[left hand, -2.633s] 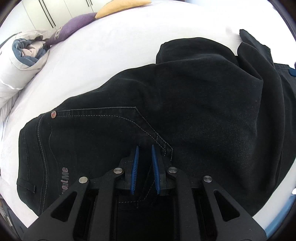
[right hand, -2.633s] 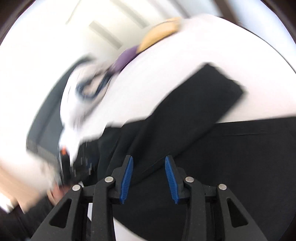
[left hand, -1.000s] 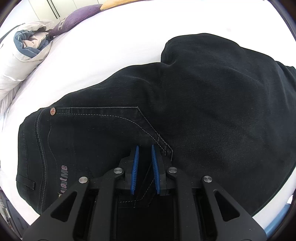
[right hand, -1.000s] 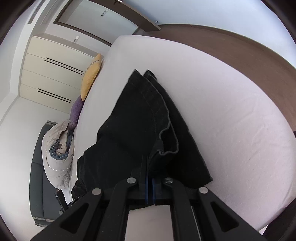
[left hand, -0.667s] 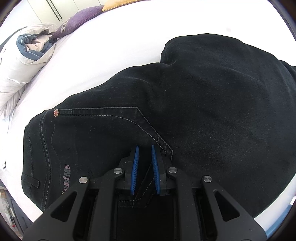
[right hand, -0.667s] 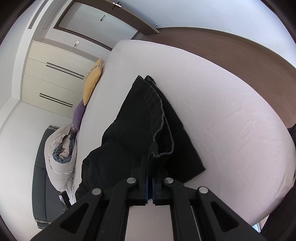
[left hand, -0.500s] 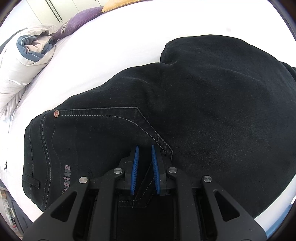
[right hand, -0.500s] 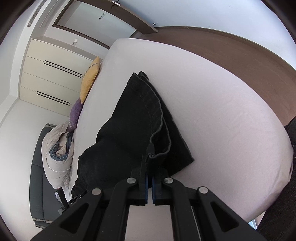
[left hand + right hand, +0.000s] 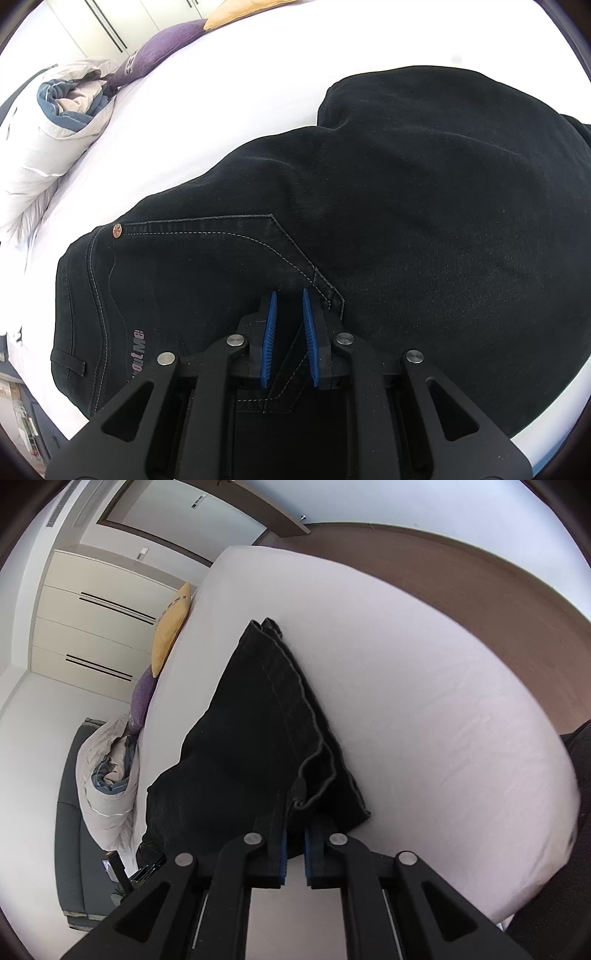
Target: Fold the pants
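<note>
Black pants (image 9: 406, 206) lie folded over on the white bed (image 9: 221, 110), waist end near-left, fold bulge far-right. Left gripper (image 9: 288, 317) is narrow and pinching denim at the back pocket corner; a seam fold sits between the blue pads (image 9: 269, 332).

Right gripper (image 9: 294, 834) is nearly closed at the hem end. Its jaws have just been opening a little, and the hem corner (image 9: 301, 794) is still between them, so I judge this as a release after laying the legs over (grip loosening, cloth not yet free).

To do it well: let the hem drop flat before pulling away, draw the gripper straight back along the fabric line so the layers don't drag, and keep the left pinch holding the waist as anchor.

Room: lots of bare sheet to the right and far side of the pants. Near bed edge is close under both grippers. Pillows (image 9: 162, 44) and a bundled duvet (image 9: 55, 110) sit far-left, well apart.
</note>
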The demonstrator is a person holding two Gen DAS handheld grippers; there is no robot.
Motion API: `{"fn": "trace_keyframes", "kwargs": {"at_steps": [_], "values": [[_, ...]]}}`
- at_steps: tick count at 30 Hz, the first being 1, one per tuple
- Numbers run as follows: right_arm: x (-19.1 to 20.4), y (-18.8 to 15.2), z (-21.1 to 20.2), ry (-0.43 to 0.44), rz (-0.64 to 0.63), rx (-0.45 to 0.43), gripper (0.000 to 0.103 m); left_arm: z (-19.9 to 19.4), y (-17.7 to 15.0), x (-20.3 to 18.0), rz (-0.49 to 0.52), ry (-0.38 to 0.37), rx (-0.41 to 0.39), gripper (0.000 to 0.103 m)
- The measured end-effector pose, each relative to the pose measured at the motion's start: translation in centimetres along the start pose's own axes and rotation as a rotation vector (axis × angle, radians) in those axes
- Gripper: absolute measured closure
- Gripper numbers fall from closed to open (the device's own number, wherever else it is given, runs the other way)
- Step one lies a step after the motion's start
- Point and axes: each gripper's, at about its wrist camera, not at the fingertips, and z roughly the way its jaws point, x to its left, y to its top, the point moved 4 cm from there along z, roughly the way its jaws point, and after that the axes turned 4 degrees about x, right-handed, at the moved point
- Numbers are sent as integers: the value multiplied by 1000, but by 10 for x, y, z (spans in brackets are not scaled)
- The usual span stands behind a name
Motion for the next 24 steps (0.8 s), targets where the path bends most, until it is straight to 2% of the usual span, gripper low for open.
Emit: {"fn": "trace_keyframes", "kwargs": {"at_steps": [2,3,4,5,6,8,11,13,15,18,19,20,21,22,24], "values": [[2,6,-17,-79,-46,-42,90,-3,0,0,3,2,-4,88],[3,10,-28,-146,-63,-73,83,-4,0,-1,7,6,-4,88],[6,16,-39,-199,-86,-112,83,-6,0,-2,13,10,-3,88],[14,21,-47,-193,-115,-142,83,-8,0,-2,19,15,-2,88],[27,27,-51,-160,-145,-152,83,-11,0,-3,23,22,-1,88],[69,31,-41,-65,-245,-116,83,-17,0,-6,17,35,-5,88],[141,21,13,119,-397,64,82,-28,0,-20,45,27,-31,88],[178,14,54,195,-449,143,82,-31,-1,-33,85,49,-37,88],[204,8,104,251,-456,264,82,-28,-2,-40,92,56,-25,88],[214,2,168,252,-419,397,80,-30,-1,-38,53,37,-29,88],[210,4,185,194,-411,397,80,-30,-1,-37,42,26,-27,88],[202,8,196,131,-410,384,80,-30,-2,-39,38,18,-27,88],[192,15,204,111,-387,372,83,-30,-4,-38,40,11,-30,88],[178,26,206,124,-333,345,100,-30,-6,-37,39,2,-35,88],[146,54,198,122,-196,255,103,-30,-9,-36,29,-16,-48,88]]}}
